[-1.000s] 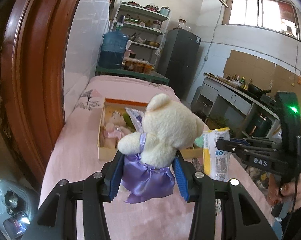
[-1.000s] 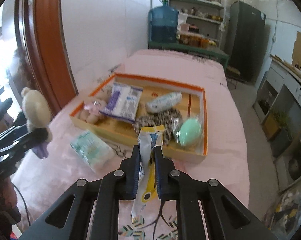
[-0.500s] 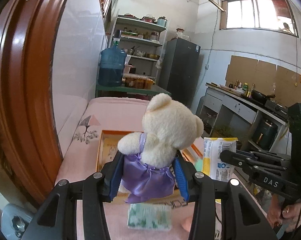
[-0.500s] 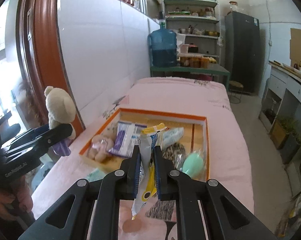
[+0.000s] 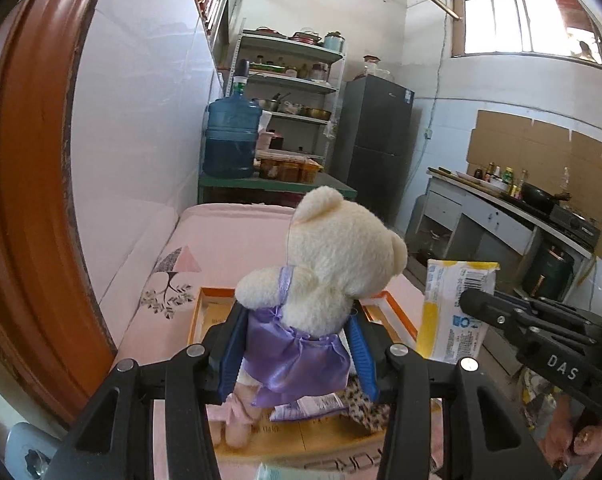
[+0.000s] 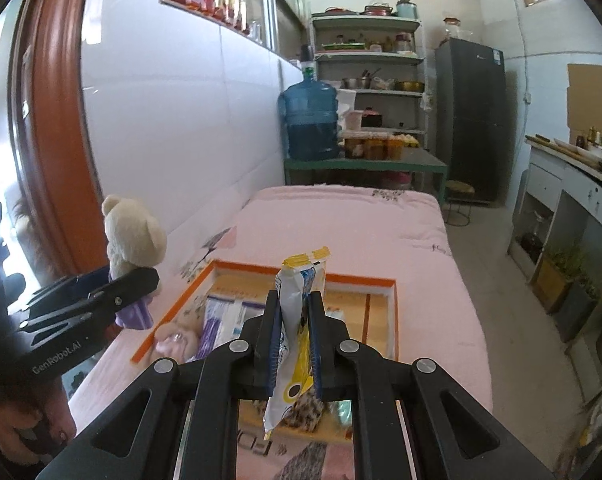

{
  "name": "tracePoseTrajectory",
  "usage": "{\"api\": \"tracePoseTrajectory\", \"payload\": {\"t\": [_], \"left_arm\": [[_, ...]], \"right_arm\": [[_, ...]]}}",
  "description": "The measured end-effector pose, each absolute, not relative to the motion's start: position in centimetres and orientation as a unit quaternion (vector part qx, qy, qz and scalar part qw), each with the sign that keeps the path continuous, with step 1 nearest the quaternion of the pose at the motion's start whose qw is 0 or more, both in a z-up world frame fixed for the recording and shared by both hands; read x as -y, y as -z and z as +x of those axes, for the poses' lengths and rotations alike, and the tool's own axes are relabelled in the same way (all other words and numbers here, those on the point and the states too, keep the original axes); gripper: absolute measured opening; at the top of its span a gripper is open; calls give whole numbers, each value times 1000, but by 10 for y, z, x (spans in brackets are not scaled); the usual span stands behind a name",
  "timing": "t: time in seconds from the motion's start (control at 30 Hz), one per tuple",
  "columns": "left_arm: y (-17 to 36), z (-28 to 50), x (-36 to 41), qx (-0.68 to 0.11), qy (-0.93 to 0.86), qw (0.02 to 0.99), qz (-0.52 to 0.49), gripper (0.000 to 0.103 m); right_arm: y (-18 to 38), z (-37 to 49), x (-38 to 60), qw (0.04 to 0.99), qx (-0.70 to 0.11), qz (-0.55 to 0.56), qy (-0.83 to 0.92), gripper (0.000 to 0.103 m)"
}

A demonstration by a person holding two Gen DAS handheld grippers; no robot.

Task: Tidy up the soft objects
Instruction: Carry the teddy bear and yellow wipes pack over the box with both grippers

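Teddy bear [image 5: 333,264] clamped, left gripper [image 5: 297,344] | packet [image 6: 297,300] clamped, right gripper [image 6: 295,340]

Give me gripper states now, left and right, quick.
Left gripper: shut on the teddy bear, fingers clamped on its purple dress.
Right gripper: shut on the yellow-and-white packet, held upright above the orange-rimmed tray.

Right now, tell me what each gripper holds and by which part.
Left gripper: the teddy bear, clamped at its purple-skirted waist. Right gripper: the yellow-and-white packet, pinched across its middle.
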State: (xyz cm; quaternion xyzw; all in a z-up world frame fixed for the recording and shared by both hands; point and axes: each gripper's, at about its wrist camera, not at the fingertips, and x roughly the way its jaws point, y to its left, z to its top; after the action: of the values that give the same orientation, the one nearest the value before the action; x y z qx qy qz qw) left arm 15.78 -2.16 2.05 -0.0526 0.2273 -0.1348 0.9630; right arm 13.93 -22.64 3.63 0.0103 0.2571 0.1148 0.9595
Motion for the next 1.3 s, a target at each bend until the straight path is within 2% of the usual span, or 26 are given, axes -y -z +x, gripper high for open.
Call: {"api": "tracePoseTrajectory", "payload": {"t": [0.6, 0.83, 1.3], "left_arm": [[-27, 214, 43, -214, 101, 971, -44, 47], [-14, 229, 51, -222, 86, 970, -39, 47], [20, 257, 49, -269, 89, 958, -41, 47]], "right_arm": [[-37, 199, 226, 966, -240, 3, -92, 13], [-33, 218, 225, 970, -234, -24, -55, 13], [29, 250, 216, 959, -273, -70, -24, 13]]}}
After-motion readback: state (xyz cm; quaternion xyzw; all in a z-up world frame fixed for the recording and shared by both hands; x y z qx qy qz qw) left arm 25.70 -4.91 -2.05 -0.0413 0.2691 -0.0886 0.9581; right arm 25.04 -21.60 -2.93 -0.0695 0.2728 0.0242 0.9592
